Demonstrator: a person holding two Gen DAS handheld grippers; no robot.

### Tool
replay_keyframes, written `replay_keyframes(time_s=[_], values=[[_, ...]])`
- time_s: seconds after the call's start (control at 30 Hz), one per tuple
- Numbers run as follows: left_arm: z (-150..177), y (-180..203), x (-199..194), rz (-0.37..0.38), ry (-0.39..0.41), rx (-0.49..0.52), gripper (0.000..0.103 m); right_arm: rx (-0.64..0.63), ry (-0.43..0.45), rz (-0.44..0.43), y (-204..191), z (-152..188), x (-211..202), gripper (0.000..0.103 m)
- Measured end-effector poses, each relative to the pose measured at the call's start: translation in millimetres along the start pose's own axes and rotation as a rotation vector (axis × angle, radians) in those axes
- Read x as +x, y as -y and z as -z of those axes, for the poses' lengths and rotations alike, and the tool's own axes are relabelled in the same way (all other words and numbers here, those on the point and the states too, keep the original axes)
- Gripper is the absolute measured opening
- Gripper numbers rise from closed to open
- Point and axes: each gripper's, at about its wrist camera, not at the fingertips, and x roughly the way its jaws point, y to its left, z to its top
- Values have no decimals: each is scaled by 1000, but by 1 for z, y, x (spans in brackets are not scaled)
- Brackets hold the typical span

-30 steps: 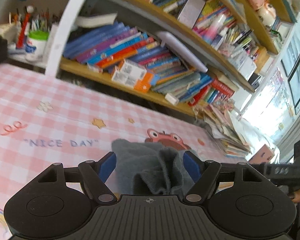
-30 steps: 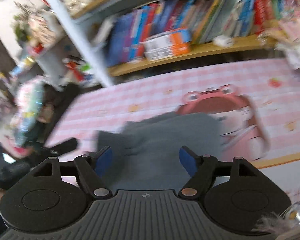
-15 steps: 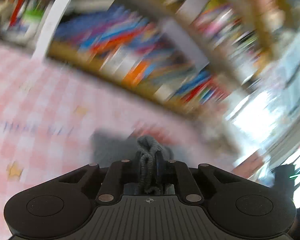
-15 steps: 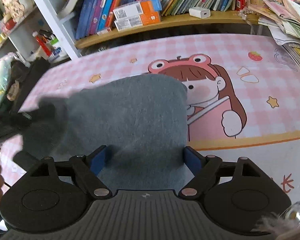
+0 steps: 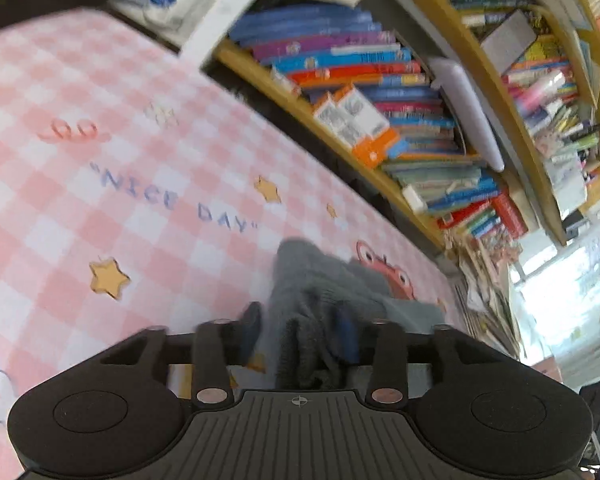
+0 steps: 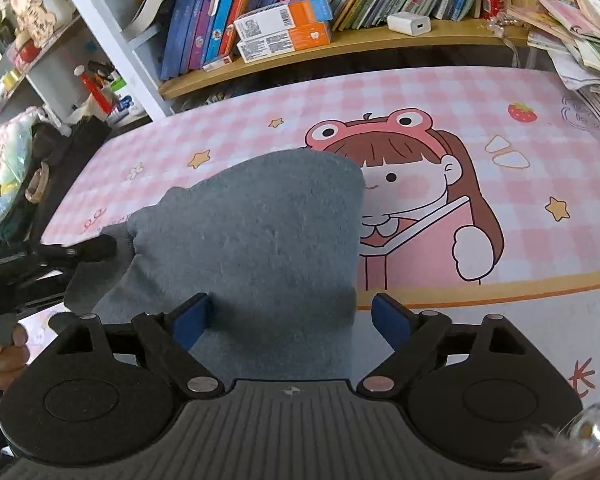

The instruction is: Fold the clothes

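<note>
My left hand-held gripper (image 5: 298,330) is opening, its jaws parting around a bunched edge of the grey knit garment (image 6: 256,232), which still sits between the pads but looks no longer pinched. My right hand-held gripper (image 6: 290,320) stands spread wide and holds nothing, with the garment's near edge lying between its jaws on the pink checked tabletop (image 6: 480,92). The garment runs away from that gripper with its long axis pointing up the tabletop toward the bookshelf (image 6: 340,44), so I judge the right nearer for the next grasp.
</note>
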Motion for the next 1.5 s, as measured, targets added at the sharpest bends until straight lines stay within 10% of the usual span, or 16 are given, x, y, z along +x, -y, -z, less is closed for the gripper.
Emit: replay_keyframes(time_s=[0.27,0.33,0.5,0.6,0.87,0.93,1.5], values=[[-2,9,2,48,-51,22,64,90,13,-8,16,-3,-3,87],[-1,8,10,69,-97,13,20,93,14,-10,17,-3,-2,87],[-5,15,-13,169,-1,46,16,92,19,-22,17,-5,-2,87],[-5,11,-10,105,-14,48,16,94,15,-50,17,-5,0,87],[-4,2,-4,45,-38,66,37,111,-6,-51,21,-6,5,87],[-9,1,-9,79,-14,43,74,128,-6,-56,24,-7,4,87],[-2,4,54,74,-281,20,70,278,-158,-227,36,-7,37,74]])
